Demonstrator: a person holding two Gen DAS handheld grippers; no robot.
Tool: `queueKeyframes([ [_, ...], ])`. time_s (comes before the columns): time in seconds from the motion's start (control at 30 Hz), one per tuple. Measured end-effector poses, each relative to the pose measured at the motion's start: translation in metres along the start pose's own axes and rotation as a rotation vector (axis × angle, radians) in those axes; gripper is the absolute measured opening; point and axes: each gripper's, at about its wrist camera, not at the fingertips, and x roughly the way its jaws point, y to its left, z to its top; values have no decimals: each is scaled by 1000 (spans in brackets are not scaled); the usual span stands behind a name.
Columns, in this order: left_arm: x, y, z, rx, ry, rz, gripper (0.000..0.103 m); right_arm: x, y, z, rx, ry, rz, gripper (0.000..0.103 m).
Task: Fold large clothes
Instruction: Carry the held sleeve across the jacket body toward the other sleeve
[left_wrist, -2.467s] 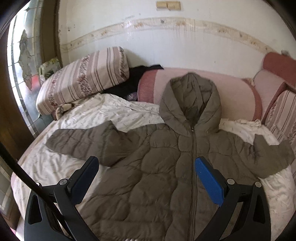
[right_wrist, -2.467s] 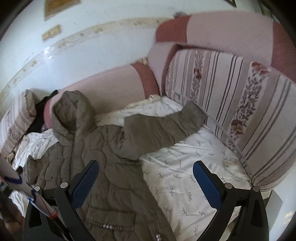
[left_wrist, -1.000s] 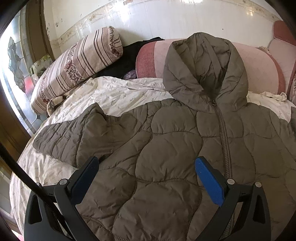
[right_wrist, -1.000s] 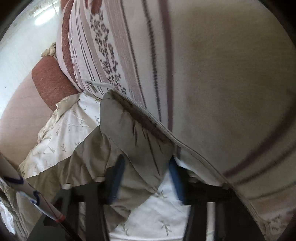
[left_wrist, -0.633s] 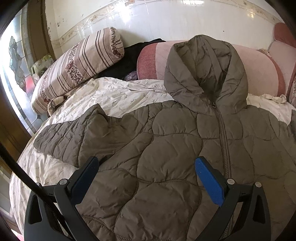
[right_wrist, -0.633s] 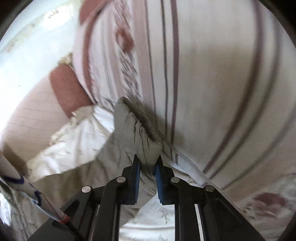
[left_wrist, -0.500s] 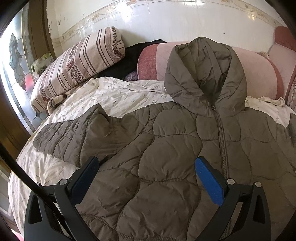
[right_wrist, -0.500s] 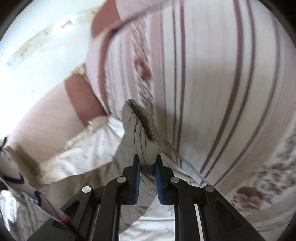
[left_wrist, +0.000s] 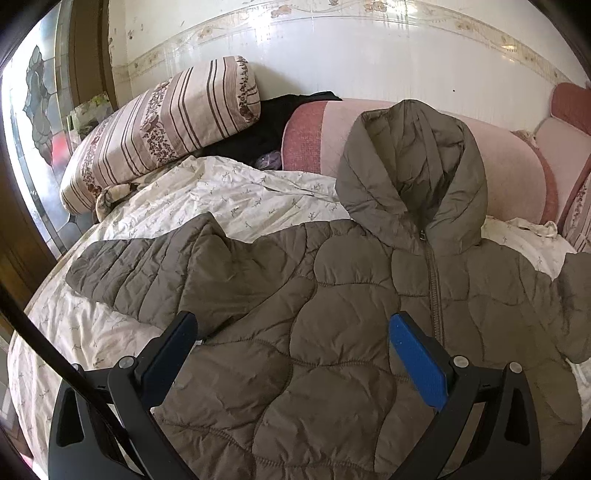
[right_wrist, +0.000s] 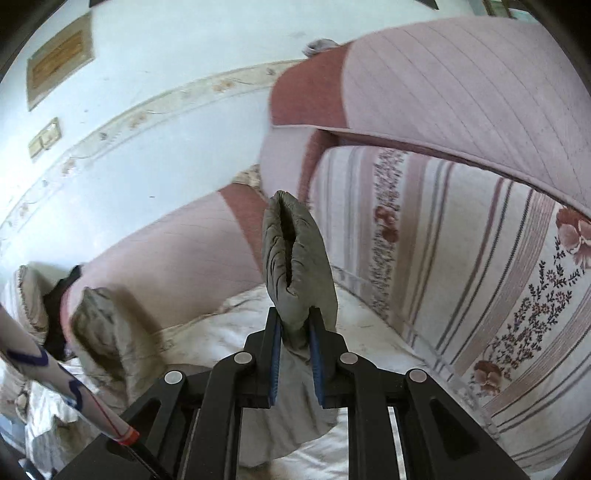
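Two grippers here: the right gripper (right_wrist: 294, 334) is clamped on the cuff of the jacket's sleeve (right_wrist: 291, 254), lifted above the sheet (right_wrist: 229, 328) near the striped cushion (right_wrist: 461, 258), while the left gripper (left_wrist: 291, 350) hangs wide apart over the jacket (left_wrist: 332, 332), which is spread flat on the bed.

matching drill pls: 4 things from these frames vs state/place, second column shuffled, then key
Things:
1. Right gripper
2. Left gripper
3. Hood
4. Black garment

States or places:
A. open above the jacket
B. propped against the pink bolster
C. shut on the cuff
D. behind the sheet, between the striped pillow and the bolster

Pairs: 1-C, 2-A, 3-B, 4-D
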Motion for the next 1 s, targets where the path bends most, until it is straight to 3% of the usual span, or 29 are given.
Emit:
queueKeyframes([
  [0.5,-2,29,4,-41,2,6,103,-39,137,-43,-120,16,301,16],
  [0.8,2,38,6,-55,8,13,103,-25,194,-76,-134,114,472,16],
  [1.0,4,44,6,-61,10,16,103,-4,223,-106,-132,201,542,16],
])
